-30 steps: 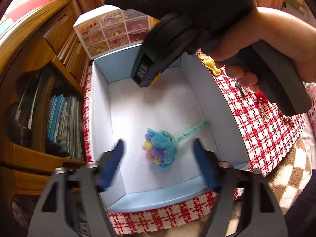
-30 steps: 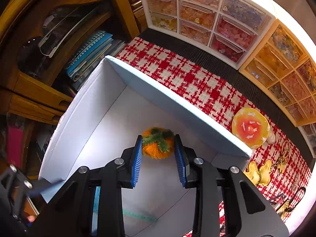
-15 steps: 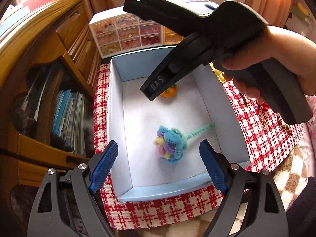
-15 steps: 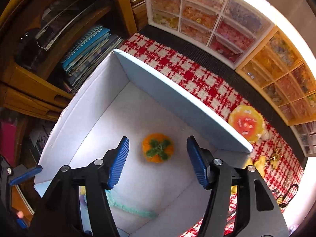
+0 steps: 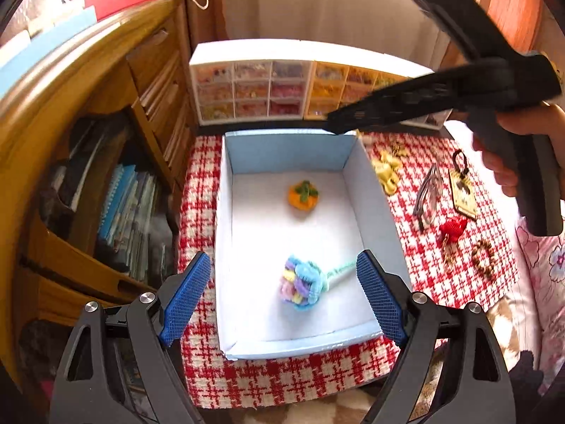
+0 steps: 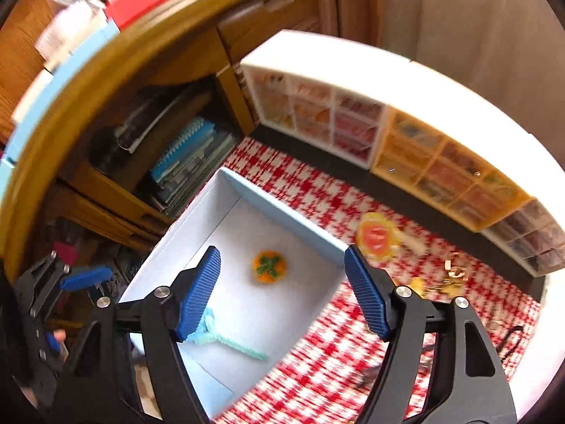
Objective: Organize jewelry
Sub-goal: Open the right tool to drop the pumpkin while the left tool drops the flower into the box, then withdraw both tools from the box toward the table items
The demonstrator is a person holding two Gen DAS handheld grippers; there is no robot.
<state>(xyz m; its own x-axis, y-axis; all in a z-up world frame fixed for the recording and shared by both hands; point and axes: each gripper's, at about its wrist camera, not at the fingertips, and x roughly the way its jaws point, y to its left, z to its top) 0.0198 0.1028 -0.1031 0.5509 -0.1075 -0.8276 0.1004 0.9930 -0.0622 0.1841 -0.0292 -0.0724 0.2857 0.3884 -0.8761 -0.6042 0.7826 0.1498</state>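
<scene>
Nearest, left gripper [image 5: 282, 293] jaws wide, empty, above pastel pipe-cleaner flower [image 5: 302, 282] in pale blue box [image 5: 286, 148]. Farther in, orange knitted charm [image 5: 303, 195] lying loose. Right gripper [image 6: 282, 289] jaws just opening, nothing between them, charm dropped off. Right of box on checked cloth [image 5: 406, 247]: yellow charm [image 5: 386, 173], red trinket [image 5: 453, 228]. Next, likely fetching another piece.
</scene>
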